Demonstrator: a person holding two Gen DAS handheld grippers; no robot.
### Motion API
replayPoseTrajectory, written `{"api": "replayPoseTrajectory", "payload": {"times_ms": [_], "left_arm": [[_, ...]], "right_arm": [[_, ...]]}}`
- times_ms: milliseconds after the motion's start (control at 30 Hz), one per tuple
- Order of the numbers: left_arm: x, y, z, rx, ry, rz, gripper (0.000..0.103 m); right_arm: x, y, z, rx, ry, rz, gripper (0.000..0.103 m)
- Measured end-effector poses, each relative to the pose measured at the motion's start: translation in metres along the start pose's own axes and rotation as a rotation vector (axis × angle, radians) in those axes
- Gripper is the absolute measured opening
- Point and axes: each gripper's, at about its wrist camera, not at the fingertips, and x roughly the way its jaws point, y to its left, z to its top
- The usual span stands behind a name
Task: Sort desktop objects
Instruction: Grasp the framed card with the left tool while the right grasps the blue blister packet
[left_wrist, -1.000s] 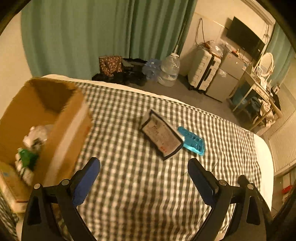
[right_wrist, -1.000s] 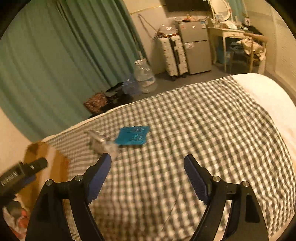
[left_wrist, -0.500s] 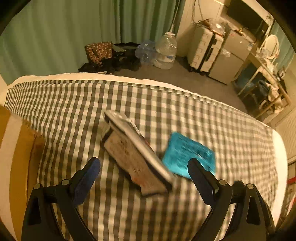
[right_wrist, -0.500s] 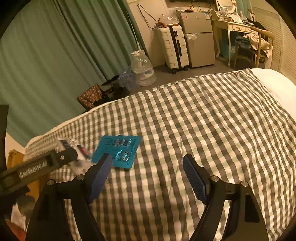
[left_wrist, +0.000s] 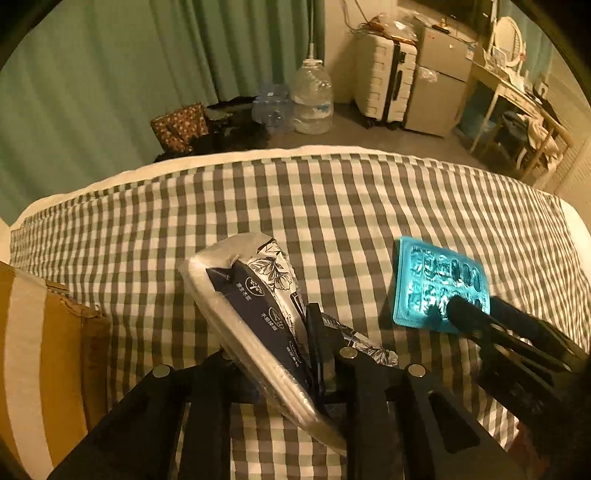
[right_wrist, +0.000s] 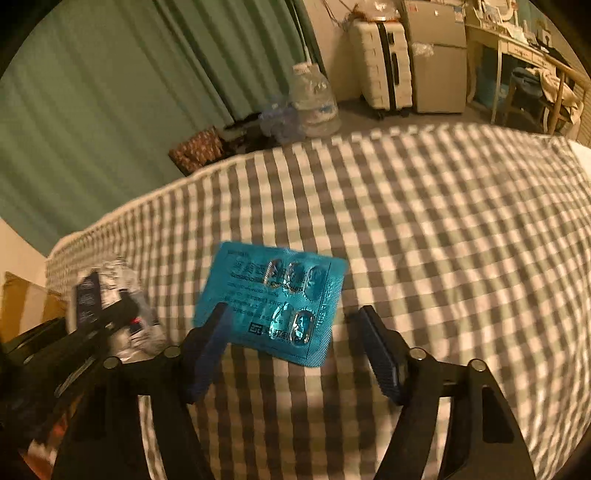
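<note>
left gripper (left_wrist: 273, 363) is clenched on the plastic-wrapped packet (left_wrist: 255, 310) at lower centre; right gripper (right_wrist: 295, 350), fingers spread, straddles the blue blister pack (right_wrist: 273, 299) mid-frame on the checked bedspread (right_wrist: 443, 229). pickup step, i'd say; next, close, then carry to the cardboard box (left_wrist: 40, 354) at left.

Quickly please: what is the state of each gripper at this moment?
Left gripper: closed on the tissue pack.
Right gripper: open, holding nothing, around the blue blister pack.

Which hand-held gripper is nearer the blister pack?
Right: open, its fingers straddle the blister pack. Left is beside it, shut on the packet.
</note>
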Motion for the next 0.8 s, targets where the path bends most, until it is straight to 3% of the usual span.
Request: {"api": "replayPoseTrajectory", "payload": {"times_ms": [100, 267, 433, 633, 800], "left_arm": [[0.007, -0.002, -0.006, -0.001, 0.024, -0.010, 0.019], [0.018, -0.014, -0.007, 0.012, 0.031, 0.010, 0.019], [0.023, -0.024, -0.003, 0.024, 0.035, 0.016, 0.019], [0.031, -0.019, 0.001, 0.017, 0.036, 0.004, 0.019], [0.039, -0.007, -0.001, 0.012, 0.029, -0.019, 0.019]], "right_arm": [[0.009, 0.001, -0.001, 0.009, 0.016, -0.001, 0.066], [0.002, 0.004, -0.004, -0.018, 0.034, 0.069, 0.035], [-0.012, 0.011, -0.008, -0.061, 0.032, 0.133, 0.017], [-0.037, 0.017, -0.011, -0.065, -0.015, 0.278, 0.016], [-0.019, 0.024, -0.004, -0.024, 0.006, 0.324, 0.017]]}}
